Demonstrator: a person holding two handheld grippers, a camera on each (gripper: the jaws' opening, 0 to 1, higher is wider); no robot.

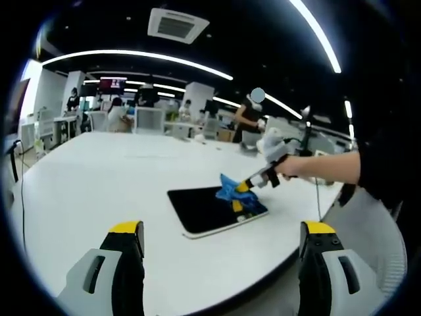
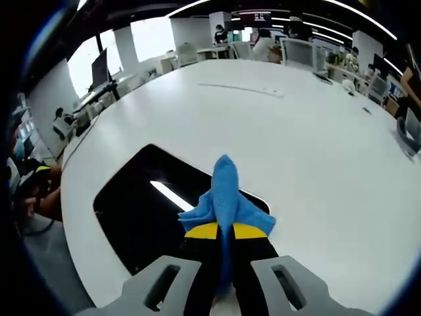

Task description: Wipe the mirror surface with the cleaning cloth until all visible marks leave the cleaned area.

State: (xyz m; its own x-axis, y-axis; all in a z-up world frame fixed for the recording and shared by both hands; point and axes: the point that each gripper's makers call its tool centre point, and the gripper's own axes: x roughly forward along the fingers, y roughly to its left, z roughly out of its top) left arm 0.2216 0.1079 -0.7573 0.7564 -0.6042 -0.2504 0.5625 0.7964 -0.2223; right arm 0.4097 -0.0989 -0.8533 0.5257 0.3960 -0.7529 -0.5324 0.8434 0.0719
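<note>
R gripper wiping mirror w/ cloth.
R fingers clamped on cloth, pressed on mirror lying flat on surface; L gripper fingers apart, holding nothing.

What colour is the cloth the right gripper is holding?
Blue. The cleaning cloth shows best in the right gripper view, pinched in the right gripper.

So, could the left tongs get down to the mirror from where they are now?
Probably yes: the left tongs hang open over bare table, with nothing between them and the mirror. The right tongs and blue cloth occupy its far corner.
</note>
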